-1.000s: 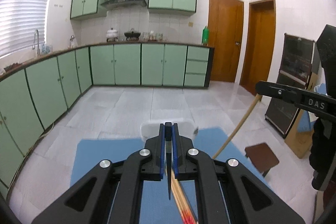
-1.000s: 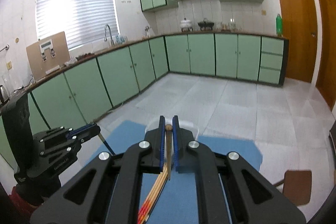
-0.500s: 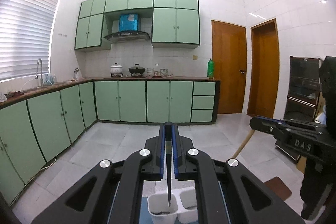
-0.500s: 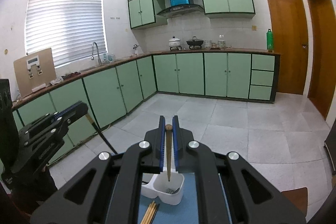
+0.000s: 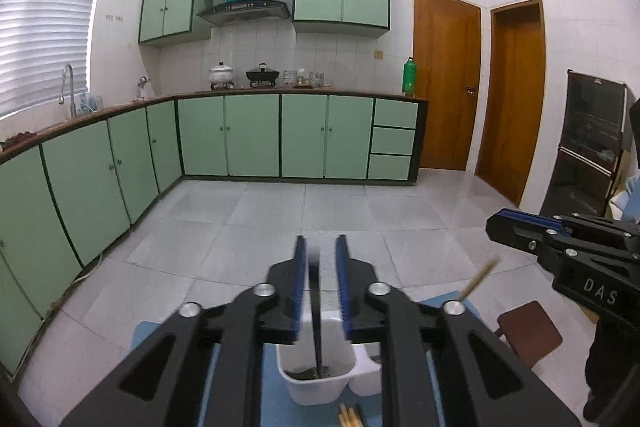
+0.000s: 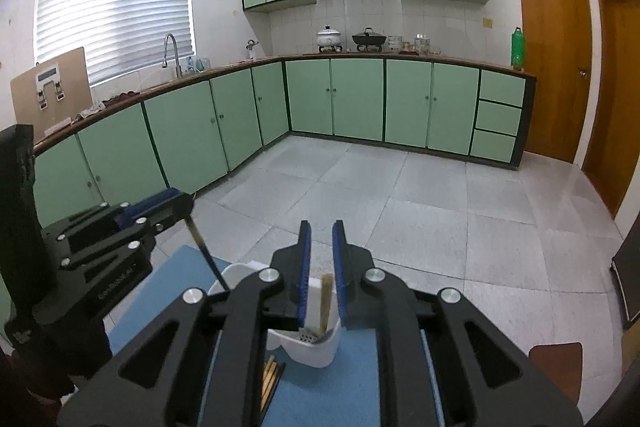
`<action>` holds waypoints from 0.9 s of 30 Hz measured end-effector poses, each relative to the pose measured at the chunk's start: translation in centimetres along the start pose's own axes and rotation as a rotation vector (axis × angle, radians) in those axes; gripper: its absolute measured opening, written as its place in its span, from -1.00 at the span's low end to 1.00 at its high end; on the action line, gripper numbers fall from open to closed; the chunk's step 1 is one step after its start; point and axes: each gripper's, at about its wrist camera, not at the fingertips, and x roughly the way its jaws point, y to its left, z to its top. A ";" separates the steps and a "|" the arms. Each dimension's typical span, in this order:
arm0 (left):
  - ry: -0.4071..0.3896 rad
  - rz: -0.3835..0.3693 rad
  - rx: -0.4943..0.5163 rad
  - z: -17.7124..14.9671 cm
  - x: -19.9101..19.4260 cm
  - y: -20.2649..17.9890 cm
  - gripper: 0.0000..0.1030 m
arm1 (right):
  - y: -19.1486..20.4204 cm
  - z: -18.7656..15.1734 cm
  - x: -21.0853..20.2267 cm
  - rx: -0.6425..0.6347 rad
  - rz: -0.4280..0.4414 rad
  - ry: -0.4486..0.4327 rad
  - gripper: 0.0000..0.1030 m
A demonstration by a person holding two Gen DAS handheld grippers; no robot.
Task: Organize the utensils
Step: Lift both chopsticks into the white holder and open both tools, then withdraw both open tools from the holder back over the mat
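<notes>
Your left gripper [image 5: 320, 283] is opening over the white utensil caddy [image 5: 316, 383], with a dark, thin utensil [image 5: 316, 307] standing loose between the blue pads, its lower end already down in the caddy's left compartment. Your right gripper [image 6: 320, 267] is opening too, and a pale wooden stick [image 6: 326, 303], probably a chopstick, stands between its pads with its foot in the right compartment; neither pad seems to press on its piece now.

The caddy sits on a blue mat [image 6: 172, 279] on the worktop, and a few more wooden chopsticks [image 6: 270, 379] lie on the mat just in front of it.

To finish this release cleanly, I'd say let both sets of jaws spread until the pads stand clear on each side before you lift. Draw each gripper straight up and back along the line of its piece, so a pad does not catch the top end and lever it out. Keep the two grippers apart as they rise, since they are close together over one small caddy, which could tip if nudged.
</notes>
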 end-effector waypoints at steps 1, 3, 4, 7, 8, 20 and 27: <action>-0.003 0.004 0.001 -0.1 -0.4 0.1 -0.41 | -0.2 -0.1 -0.3 0.008 -0.005 -0.006 -0.63; -0.010 0.005 -0.002 -0.3 -1.4 0.3 -0.27 | -0.5 -0.4 -1.3 0.026 -0.012 -0.022 -0.38; -0.014 0.007 -0.003 -0.5 -2.2 0.3 -0.21 | -0.7 -0.7 -1.7 0.032 -0.014 -0.029 -0.34; -0.017 0.014 -0.013 -1.3 -4.2 0.5 -0.04 | -1.0 -1.6 -3.5 0.039 -0.040 -0.047 0.01; -0.018 0.011 -0.017 -1.6 -4.8 0.6 -0.01 | -1.0 -2.1 -4.0 0.037 -0.047 -0.053 0.15; 0.122 0.043 -0.043 -12.3 -10.6 0.4 0.36 | 1.0 -14.6 -8.9 0.065 -0.050 0.038 0.76; 0.293 0.086 -0.057 -19.4 -10.2 0.9 0.37 | 3.1 -22.0 -7.8 0.098 -0.060 0.173 0.76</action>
